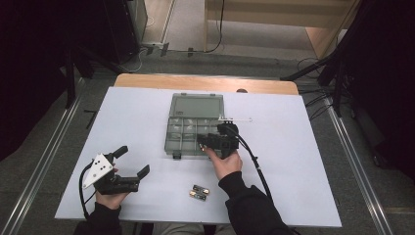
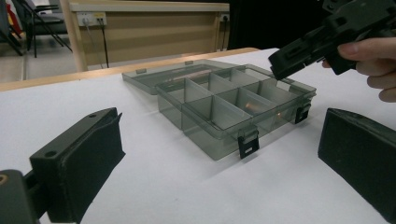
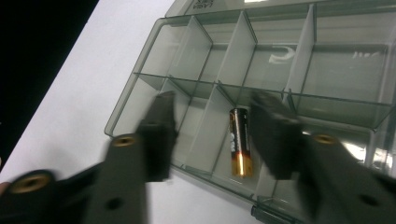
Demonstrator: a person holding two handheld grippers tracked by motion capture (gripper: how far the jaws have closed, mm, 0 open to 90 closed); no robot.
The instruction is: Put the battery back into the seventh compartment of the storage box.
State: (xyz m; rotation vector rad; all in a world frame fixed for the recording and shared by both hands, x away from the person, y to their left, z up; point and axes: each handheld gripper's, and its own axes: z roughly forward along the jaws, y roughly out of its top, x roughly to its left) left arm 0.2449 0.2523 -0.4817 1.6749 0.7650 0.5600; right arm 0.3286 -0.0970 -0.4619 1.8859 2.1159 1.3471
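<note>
Lying on the tabletop (image 1: pixel 147 107), two batteries (image 1: pixel 199 192) sit near the box (image 1: pixel 193 128); right tool (image 3: pixel 215 135) apart above a battery (image 3: pixel 240 142), left tool (image 1: pixel 132 164) apart, empty.

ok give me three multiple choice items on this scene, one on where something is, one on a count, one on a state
1. Where does the battery seen between the right gripper jaws lie?
A. in a compartment of the organiser box
B. on the box lid
C. on the floor

2. How many loose batteries lie on the table in front of the box?
A. none
B. two
C. five

3. How do the left gripper jaws stand?
A. shut on a battery
B. shut on the box lid
C. open, nothing between them

1 A: the right gripper view shows it inside a compartment, jaws apart on either side.
2 B: the high view shows a pair near the person's edge.
3 C: the left gripper view shows the jaws wide apart over bare table.
</note>
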